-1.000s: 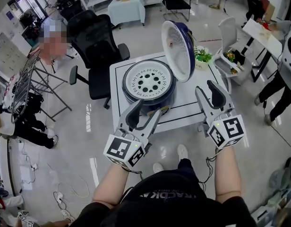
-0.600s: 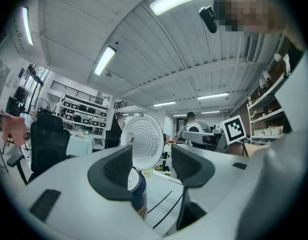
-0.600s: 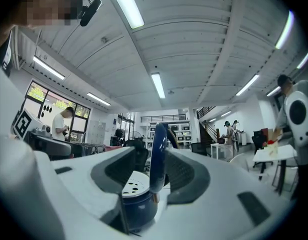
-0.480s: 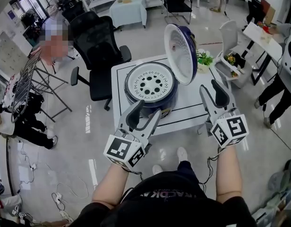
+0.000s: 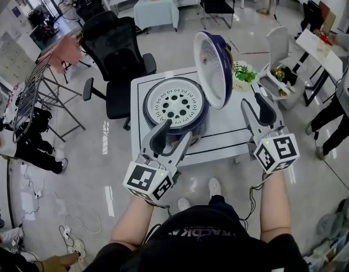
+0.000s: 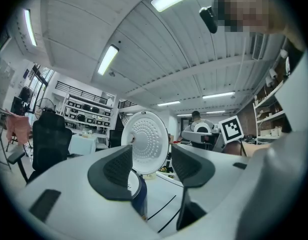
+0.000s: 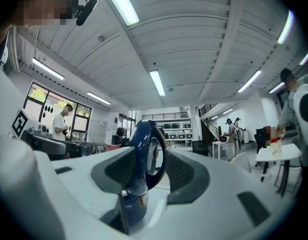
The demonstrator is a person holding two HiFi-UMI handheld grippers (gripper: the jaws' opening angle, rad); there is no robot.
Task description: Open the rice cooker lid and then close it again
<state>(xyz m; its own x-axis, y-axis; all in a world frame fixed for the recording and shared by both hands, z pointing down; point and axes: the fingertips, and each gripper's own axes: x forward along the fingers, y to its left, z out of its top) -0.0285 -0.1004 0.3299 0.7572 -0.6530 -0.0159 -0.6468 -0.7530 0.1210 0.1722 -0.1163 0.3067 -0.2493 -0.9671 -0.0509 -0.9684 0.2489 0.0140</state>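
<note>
The rice cooker (image 5: 174, 109) has a dark blue body and stands on a white table (image 5: 220, 135). Its lid (image 5: 214, 67) stands upright and open at the cooker's right, its white inner face turned toward the pot. My left gripper (image 5: 171, 137) hovers open just in front of the cooker, holding nothing. My right gripper (image 5: 256, 107) is open and empty over the table's right side, apart from the lid. In the left gripper view the lid (image 6: 145, 143) shows face-on beyond the open gripper (image 6: 151, 165). In the right gripper view the lid (image 7: 146, 151) appears edge-on beyond the open gripper (image 7: 149, 176).
A black office chair (image 5: 115, 50) stands behind the table at the left. A potted plant (image 5: 242, 72) and a white chair (image 5: 276, 44) are at the back right. A drying rack (image 5: 27, 101) stands far left. A person (image 5: 339, 101) stands at the right edge.
Both grippers have drifted a little, the right one more, edging along the table's right side. Their jaws stay equally wide and the lid stays upright.
</note>
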